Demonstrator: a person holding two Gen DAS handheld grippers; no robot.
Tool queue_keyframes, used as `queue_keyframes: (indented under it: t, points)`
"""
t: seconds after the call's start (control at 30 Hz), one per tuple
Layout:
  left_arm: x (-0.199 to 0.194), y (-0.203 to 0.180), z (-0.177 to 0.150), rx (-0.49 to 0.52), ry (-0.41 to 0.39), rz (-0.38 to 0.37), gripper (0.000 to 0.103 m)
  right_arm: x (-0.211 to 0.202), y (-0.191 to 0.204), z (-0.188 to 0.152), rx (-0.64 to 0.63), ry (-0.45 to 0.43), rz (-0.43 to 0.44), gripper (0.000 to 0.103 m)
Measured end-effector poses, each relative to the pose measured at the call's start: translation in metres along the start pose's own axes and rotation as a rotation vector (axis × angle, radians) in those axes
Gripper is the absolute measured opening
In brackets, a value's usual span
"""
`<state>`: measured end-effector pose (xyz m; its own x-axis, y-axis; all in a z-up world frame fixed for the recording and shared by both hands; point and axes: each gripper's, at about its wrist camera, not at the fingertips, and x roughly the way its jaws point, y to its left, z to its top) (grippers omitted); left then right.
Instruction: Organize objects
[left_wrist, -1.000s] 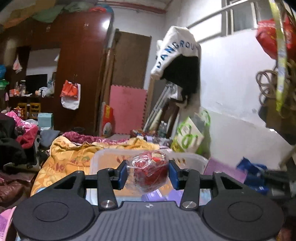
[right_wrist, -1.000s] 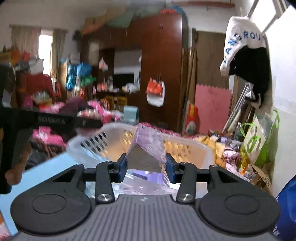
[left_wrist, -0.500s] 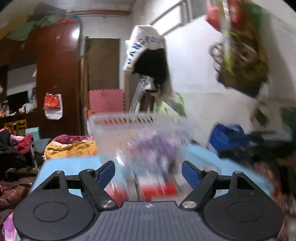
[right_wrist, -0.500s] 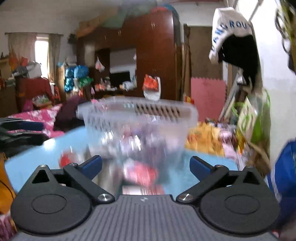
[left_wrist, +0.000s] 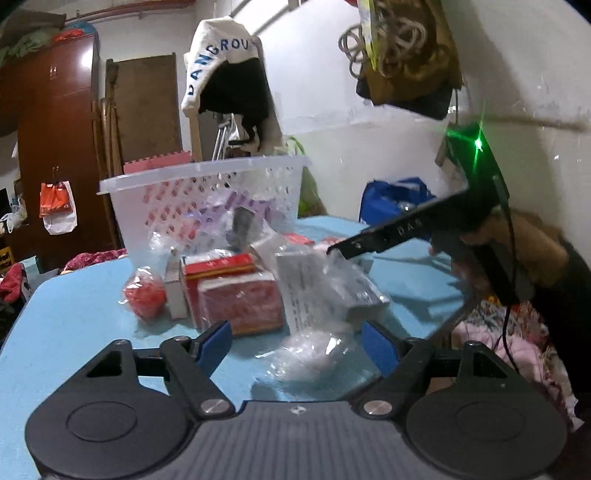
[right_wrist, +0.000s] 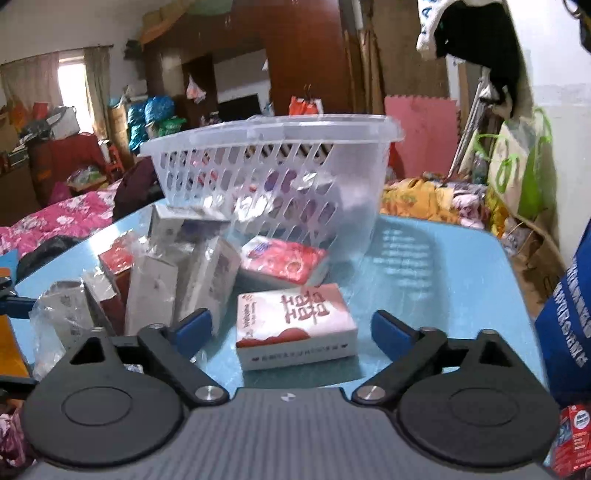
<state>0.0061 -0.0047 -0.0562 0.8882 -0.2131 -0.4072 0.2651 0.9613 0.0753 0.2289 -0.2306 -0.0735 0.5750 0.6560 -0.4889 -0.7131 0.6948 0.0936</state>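
Packets and small boxes lay in a loose heap on the blue surface (right_wrist: 443, 258), just in front of the white basket (right_wrist: 280, 162), which already held a few purple and red things behind its slotted wall. Both tongs were spread wide and carried nothing. The right tongs (right_wrist: 291, 328) hovered low over a pink tissue pack (right_wrist: 295, 325), which sat between the two blue pads without touching either. The left tongs (left_wrist: 297, 343) pointed at a crumpled clear wrapper (left_wrist: 310, 354), with a red box (left_wrist: 240, 302) and a red wrapped ball (left_wrist: 144, 295) just behind it.

In my judgement the step in hand was a new pick: both tongs were lined up on the next things to go in the basket. The next move seemed to call for lowering the right tongs around the tissue pack and closing gently, because the pack looked soft. The wrapper looked slippery and thin, so the left tongs would need a low, firm pinch.
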Motion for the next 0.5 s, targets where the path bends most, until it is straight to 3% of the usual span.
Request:
queue_keyframes:
  t: [0.2,0.27,0.5]
  points:
    - [0.011,0.000,-0.005,-0.011,0.033,-0.001,0.053,0.006,0.001,-0.002,-0.010,0.048,-0.004,0.085]
    - [0.007,0.000,-0.006,-0.018,0.019,0.002,0.049,0.005,0.001,-0.003,-0.013,0.050,-0.019,0.075]
    - [-0.007,0.013,-0.004,-0.040,-0.026,0.014,0.046,-0.003,0.006,-0.005,-0.033,0.005,-0.038,0.075]
